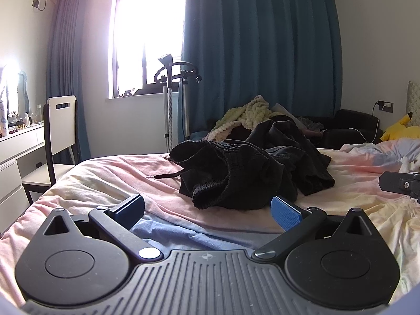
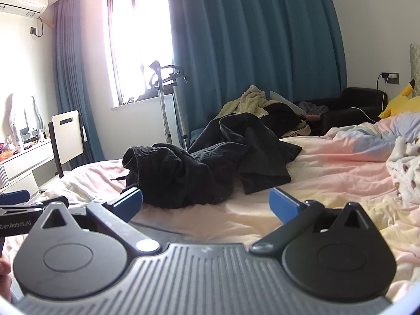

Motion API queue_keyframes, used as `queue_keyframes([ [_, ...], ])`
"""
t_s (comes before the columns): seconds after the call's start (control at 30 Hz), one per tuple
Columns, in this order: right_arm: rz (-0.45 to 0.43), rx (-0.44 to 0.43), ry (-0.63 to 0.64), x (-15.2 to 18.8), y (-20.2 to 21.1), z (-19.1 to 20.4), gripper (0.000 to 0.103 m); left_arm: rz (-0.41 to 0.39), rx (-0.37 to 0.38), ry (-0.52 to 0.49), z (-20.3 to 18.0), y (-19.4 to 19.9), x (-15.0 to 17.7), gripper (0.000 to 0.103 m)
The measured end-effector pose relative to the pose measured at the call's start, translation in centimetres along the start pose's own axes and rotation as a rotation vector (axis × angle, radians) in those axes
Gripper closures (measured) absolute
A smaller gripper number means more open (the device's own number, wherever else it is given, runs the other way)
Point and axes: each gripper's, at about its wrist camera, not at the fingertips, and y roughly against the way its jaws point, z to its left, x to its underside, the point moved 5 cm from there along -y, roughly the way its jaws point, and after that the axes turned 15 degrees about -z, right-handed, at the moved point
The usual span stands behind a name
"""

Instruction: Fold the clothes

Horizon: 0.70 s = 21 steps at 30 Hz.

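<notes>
Both claws sit low over the bedsheet, side by side. Wide apart stand the blue pads of the left gripper, nothing between them; the right gripper is spread just as wide and equally empty. Just ahead of each claw, near the gap between its pads, lies the task's thing: black drawstring trousers, crumpled in a heap on the sheet, untouched. Nearest the left claw is the ribbed elastic waistband, gaping open, with a drawstring trailing out to its left.

Soft, limp and probably light, the cloth should sag and bunch wherever it is lifted, so it cannot be pushed flat. My judgement is that the waistband is the best hold: thicker, grippier, and a fixed edge from which the legs hang straight. One claw at each end of it seems sensible.

No real containers show; beyond the trousers, an armchair holds only loose cloth.
</notes>
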Motion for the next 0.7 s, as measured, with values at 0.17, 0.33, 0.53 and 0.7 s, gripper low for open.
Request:
queue_keyframes([
  [0.17,-0.009,-0.014,0.024,0.27,0.24,0.39,0.0,0.017,-0.006,0.015,0.89,-0.11,0.5,0.0],
  [0.33,-0.006,-0.016,0.023,-0.37,0.47,0.43,0.0,0.036,-0.01,-0.002,0.3,-0.01,0.32,0.0],
  [0.53,-0.016,-0.024,0.029,-0.29,0.71,0.35,0.0,0.034,-0.011,-0.008,0.26,0.04,0.33,0.0],
  [0.7,-0.017,-0.026,0.027,-0.27,0.67,0.43,0.0,0.032,-0.011,-0.01,0.23,0.11,0.33,0.0],
])
